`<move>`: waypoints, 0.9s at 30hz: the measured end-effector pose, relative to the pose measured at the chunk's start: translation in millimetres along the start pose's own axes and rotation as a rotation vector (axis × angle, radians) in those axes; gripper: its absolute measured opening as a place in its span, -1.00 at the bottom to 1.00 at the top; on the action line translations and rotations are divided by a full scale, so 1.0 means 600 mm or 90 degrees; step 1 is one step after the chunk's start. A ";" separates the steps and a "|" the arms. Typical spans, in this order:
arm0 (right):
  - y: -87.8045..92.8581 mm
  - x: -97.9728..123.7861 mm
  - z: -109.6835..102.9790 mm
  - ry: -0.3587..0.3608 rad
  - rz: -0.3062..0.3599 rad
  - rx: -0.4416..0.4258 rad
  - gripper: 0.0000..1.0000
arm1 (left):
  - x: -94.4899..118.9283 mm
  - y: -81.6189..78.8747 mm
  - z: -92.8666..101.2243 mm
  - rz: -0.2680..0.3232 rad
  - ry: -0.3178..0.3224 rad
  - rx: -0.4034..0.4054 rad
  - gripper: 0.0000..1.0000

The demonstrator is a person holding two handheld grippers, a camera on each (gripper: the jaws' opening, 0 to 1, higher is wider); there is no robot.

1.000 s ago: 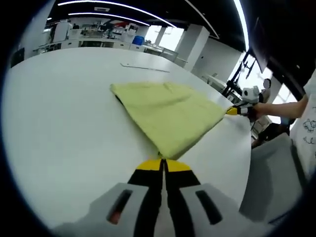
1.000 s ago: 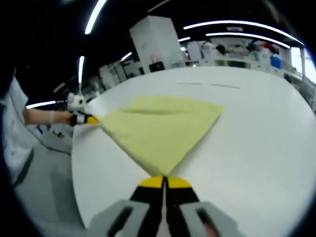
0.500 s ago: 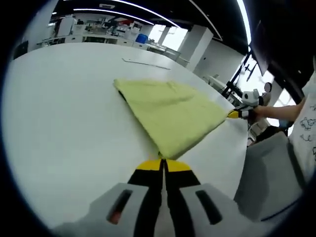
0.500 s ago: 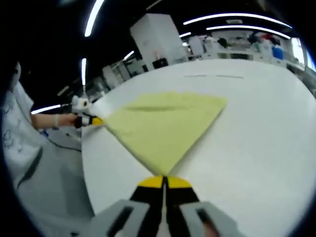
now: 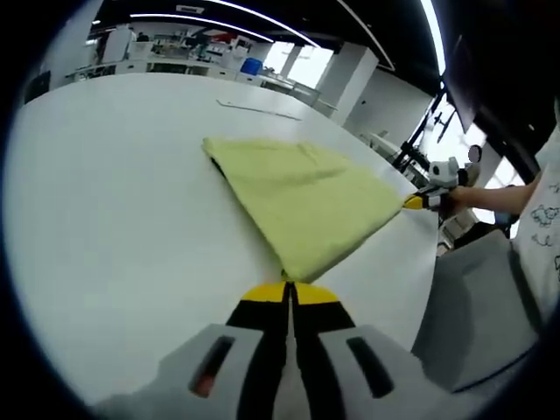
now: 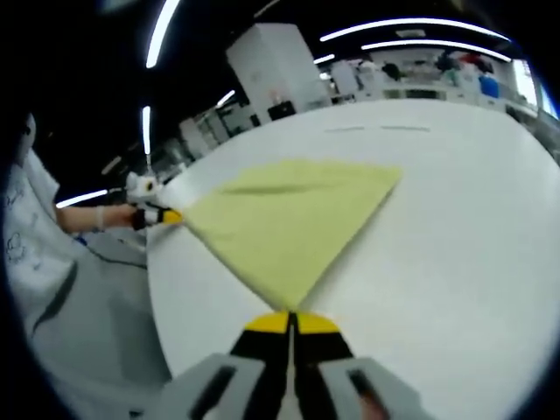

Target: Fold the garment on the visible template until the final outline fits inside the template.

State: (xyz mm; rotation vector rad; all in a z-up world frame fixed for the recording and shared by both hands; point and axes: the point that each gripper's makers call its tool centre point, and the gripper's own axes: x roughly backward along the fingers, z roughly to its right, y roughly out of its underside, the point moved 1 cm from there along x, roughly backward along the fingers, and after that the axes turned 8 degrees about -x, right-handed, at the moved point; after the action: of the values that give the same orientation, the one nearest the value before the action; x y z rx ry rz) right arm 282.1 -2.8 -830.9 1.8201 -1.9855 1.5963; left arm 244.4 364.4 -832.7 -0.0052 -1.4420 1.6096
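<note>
A yellow-green garment [image 5: 302, 194] lies stretched on the white table [image 5: 114, 210], with one corner pinched in each gripper. My left gripper [image 5: 290, 290] is shut on the near corner in the left gripper view. There the right gripper [image 5: 413, 200] holds the far right corner. In the right gripper view my right gripper [image 6: 290, 319] is shut on the near corner of the garment [image 6: 289, 219], and the left gripper [image 6: 166, 215] holds the far left corner. A thin dark template line [image 5: 258, 108] shows on the table beyond the cloth.
The table edge [image 5: 433, 289] runs close to the held side, with grey floor beyond it. A person's arm [image 5: 507, 197] and white sleeve [image 6: 35, 254] reach in at the sides. Benches and lab equipment [image 5: 184, 61] stand at the back of the room.
Both views have shifted slightly. The garment stays stretched between the two shut grippers, with no visible change in the hold.
</note>
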 end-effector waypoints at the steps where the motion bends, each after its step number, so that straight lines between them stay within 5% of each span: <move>1: 0.000 0.000 -0.001 0.001 0.000 -0.001 -1.00 | 0.000 0.000 -0.001 0.001 -0.001 0.003 -1.00; 9: 0.000 0.013 -0.005 0.008 -0.001 -0.020 -0.94 | 0.014 -0.012 0.002 0.023 -0.004 0.000 -0.86; 16: -0.028 0.035 -0.026 0.020 0.030 0.000 -0.42 | 0.038 -0.049 0.002 0.056 -0.010 -0.028 -0.38; 22: -0.066 0.052 -0.075 0.006 0.072 0.018 0.05 | 0.048 -0.075 0.017 0.078 -0.017 -0.059 0.29; 27: -0.069 0.058 -0.091 0.021 0.075 0.056 0.48 | 0.051 -0.084 0.034 0.085 -0.019 -0.075 0.64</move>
State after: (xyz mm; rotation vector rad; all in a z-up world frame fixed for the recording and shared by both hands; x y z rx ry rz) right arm 269.6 15.7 -757.0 1.7220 -2.0771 1.7602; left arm 246.9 361.0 -770.6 -0.1480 -1.5861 1.6354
